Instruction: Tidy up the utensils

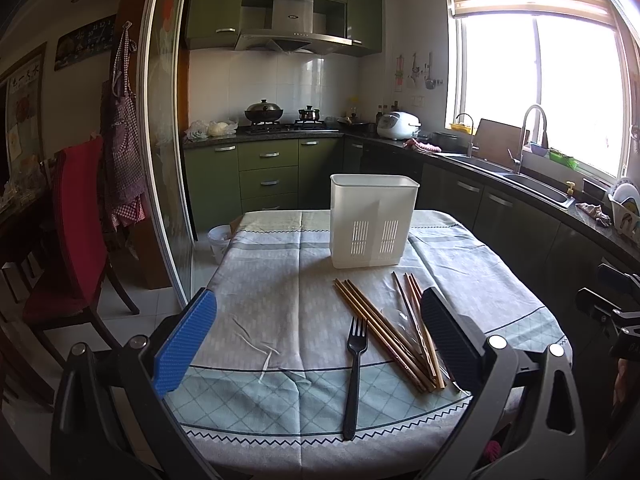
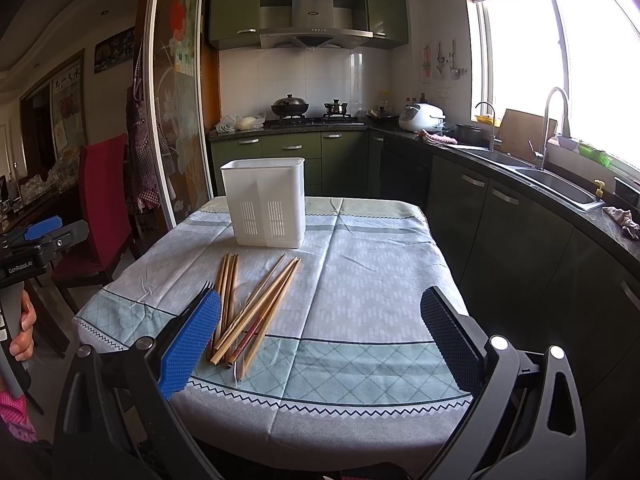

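**Both grippers waiting over loose utensils**

The left gripper [image 1: 316,344] and right gripper [image 2: 320,340] are both hovering wide open above the near edge of the tablecloth [image 1: 272,300], gripping nothing. The black plastic fork [image 1: 354,376] is lying flat beside a loose fan of wooden chopsticks [image 1: 392,336], and a clear plastic spoon [image 1: 400,322] seems to be resting among them. The white 2-compartment utensil holder [image 1: 372,222] is standing upright farther back and looks empty. The sorting is apparently just beginning; the next move is probably calling for lowering onto the fork's thin handle and pinching it cleanly off the cloth.
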The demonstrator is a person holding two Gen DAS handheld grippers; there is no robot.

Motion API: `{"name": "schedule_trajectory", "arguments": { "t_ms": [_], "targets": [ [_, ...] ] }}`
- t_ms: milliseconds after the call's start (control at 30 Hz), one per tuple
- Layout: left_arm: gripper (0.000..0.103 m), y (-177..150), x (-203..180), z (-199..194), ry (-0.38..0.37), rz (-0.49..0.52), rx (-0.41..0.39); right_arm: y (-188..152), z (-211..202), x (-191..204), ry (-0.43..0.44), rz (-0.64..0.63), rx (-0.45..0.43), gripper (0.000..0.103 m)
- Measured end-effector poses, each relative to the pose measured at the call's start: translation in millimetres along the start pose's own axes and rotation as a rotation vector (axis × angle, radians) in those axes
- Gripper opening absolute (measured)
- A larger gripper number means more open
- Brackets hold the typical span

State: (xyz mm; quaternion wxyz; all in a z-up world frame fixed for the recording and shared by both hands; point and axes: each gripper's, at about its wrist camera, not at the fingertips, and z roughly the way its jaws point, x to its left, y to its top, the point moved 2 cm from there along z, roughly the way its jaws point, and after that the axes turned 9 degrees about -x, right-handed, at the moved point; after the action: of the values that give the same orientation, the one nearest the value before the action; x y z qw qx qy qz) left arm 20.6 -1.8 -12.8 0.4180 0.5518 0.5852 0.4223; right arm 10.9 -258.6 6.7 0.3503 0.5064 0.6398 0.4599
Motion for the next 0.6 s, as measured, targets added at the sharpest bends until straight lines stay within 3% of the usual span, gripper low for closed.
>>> {"name": "schedule_trajectory", "arguments": {
  "t_ms": [600],
  "targets": [
    [0.097,-2.5,1.1,1.5,-0.002,0.001,0.004,-0.2,-0.2,-0.7,-0.001,0.001,0.003,0.098]
  ]
}}
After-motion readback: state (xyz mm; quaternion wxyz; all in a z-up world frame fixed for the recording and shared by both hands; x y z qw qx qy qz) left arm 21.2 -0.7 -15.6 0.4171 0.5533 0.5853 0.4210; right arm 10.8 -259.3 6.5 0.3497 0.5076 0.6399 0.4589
